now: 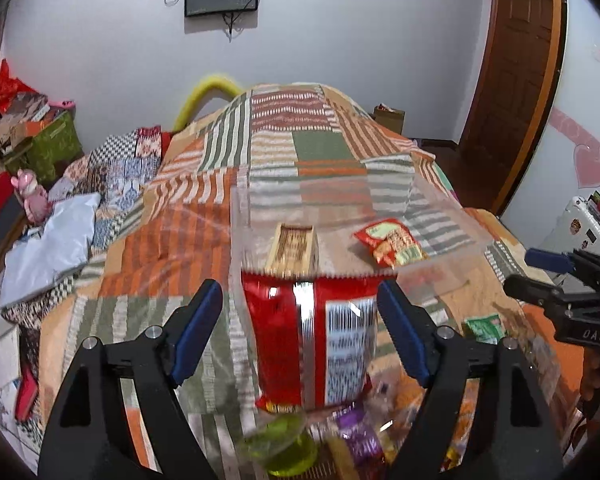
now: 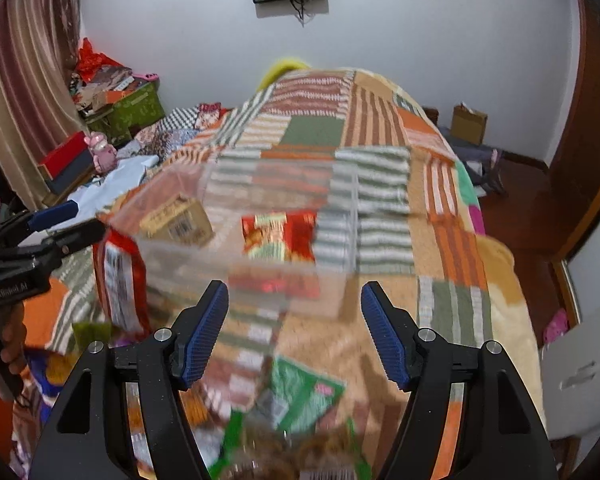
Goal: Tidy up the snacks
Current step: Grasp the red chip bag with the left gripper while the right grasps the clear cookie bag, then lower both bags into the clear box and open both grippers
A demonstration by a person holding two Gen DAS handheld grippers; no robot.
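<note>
With both the left gripper [image 1: 300, 332] and right gripper [image 2: 294, 334] wide open and empty, the large red foil snack bag [image 1: 312, 336] leaned at the clear plastic bin [image 1: 440, 208], probably requiring grasping next.

Red pkt [image 1: 296, 320] (striped orange/green blanket [image 1: 180, 248])

Left gripper [image 1: 300, 328]: held low, pointed forward; jaws spread wide, blue pads well apart, nothing pinched between them.
Left gripper, right wrist view [image 2: 66, 222]: seen at the left edge, tips angled rightward; fingers of the holding hand [image 2: 12, 342] wrapped on the black handle.
Right gripper [image 2: 294, 334]: jaws likewise spread wide, pads apart.
Right gripper, left wrist view [image 1: 540, 276]: seen at the right edge, tips pointing leftward.
</note>
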